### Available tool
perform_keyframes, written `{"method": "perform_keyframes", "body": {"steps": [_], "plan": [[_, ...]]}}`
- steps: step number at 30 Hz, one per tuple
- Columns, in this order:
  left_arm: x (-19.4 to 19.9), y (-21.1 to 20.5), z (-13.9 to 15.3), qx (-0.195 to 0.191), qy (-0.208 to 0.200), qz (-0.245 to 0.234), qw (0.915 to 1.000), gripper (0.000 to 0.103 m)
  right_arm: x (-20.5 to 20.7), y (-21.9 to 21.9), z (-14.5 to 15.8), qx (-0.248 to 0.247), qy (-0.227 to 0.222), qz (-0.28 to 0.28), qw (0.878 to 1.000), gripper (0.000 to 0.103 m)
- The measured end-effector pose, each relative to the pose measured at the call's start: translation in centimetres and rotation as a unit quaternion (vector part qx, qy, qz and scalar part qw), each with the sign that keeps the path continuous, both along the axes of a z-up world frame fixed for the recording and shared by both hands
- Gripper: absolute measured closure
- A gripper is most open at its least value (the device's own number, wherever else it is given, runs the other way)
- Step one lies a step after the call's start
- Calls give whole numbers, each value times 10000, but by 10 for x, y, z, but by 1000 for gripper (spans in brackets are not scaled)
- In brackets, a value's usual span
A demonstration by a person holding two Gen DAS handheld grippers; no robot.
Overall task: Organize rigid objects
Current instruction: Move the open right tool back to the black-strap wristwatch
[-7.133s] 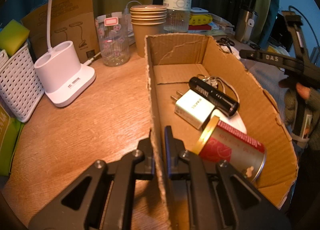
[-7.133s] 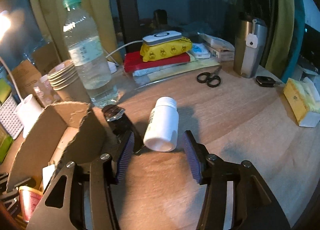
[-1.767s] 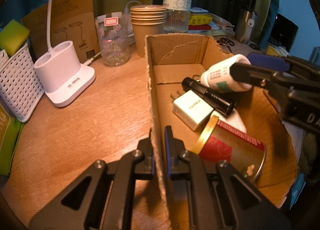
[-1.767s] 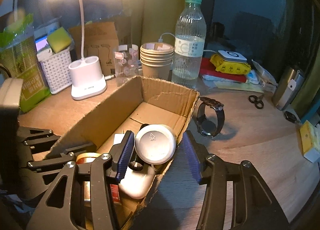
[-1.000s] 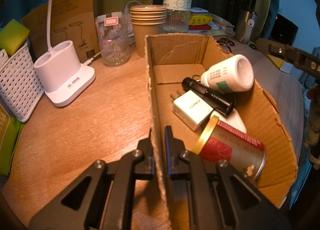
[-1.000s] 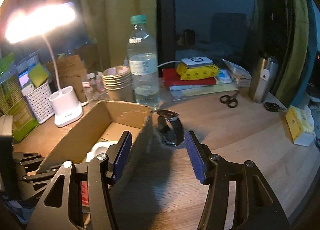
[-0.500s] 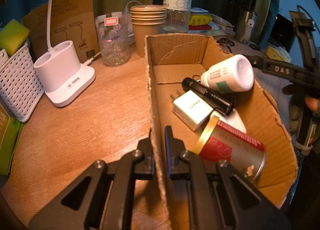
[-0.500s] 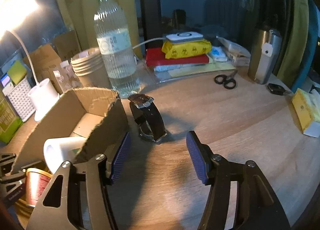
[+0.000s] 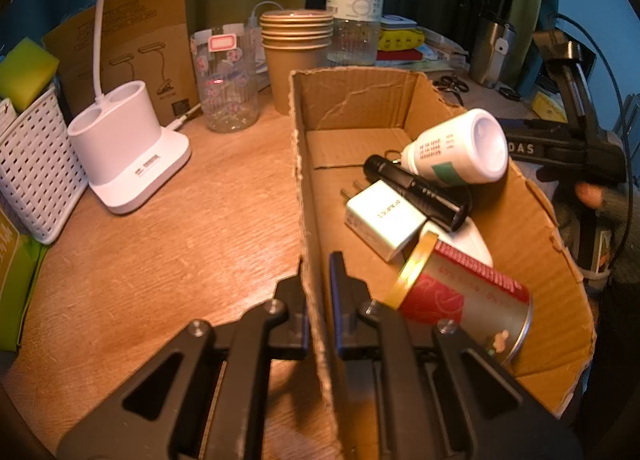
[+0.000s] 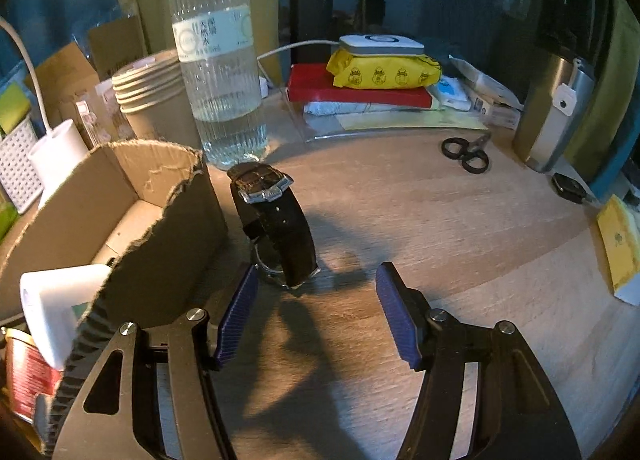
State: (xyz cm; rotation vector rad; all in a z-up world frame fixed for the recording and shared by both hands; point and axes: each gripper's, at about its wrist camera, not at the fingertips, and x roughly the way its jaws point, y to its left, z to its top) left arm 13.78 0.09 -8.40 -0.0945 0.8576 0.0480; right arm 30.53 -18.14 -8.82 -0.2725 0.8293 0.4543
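My left gripper is pinched on the near wall of the box, steadying it; the bottle, torch, plug and tin already lie inside. My right gripper is spread and empty just short of the watch, which stands on the desk just right of the box. Next I judge I must ease forward until the strap sits between the pads, then close

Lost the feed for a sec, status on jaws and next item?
Left gripper shut on the box wall. Right gripper open, jaws empty, just short of the watch on the table. Box corner close beside it.
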Motion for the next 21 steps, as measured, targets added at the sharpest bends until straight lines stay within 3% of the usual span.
{"method": "perform_keyframes", "body": {"steps": [21], "plan": [[0,-1,0,-4,0,-2,10000,94,22,19,-15,-94,354,807,9961,38]]}}
